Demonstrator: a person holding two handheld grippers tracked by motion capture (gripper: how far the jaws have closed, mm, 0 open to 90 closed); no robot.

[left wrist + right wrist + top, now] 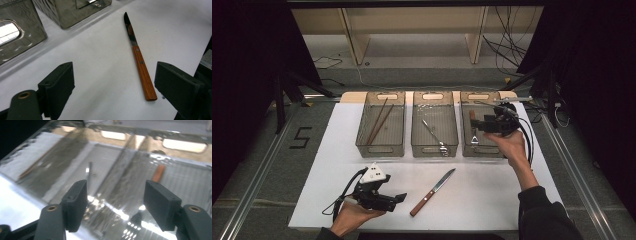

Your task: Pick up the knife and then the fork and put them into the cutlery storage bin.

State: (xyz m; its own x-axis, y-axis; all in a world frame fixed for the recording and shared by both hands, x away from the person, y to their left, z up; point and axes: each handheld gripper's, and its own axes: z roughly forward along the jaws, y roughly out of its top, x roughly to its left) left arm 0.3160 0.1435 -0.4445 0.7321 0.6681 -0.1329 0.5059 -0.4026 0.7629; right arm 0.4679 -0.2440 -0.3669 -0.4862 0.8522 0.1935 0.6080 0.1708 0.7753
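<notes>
A knife [432, 192] with a wooden handle and a steel blade lies on the white table, blade tip pointing to the far right. My left gripper [401, 197] rests low at the front left, aimed at the knife. Its jaws stand open and the knife [140, 60] lies on the table ahead, nearer the right jaw, untouched. My right gripper [479, 125] hovers over the right-hand clear bin [479, 150], open with nothing between its jaws [115, 192]. In that bin lie a wooden-handled utensil [472, 116] [159, 173] and a small metal piece [475, 139].
Three clear plastic bins stand in a row at the back of the table. The left bin [381, 150] holds brown chopsticks [379, 122]; the middle bin [434, 148] holds a metal utensil [434, 135]. Cables trail from both grippers. Dark floor surrounds the table.
</notes>
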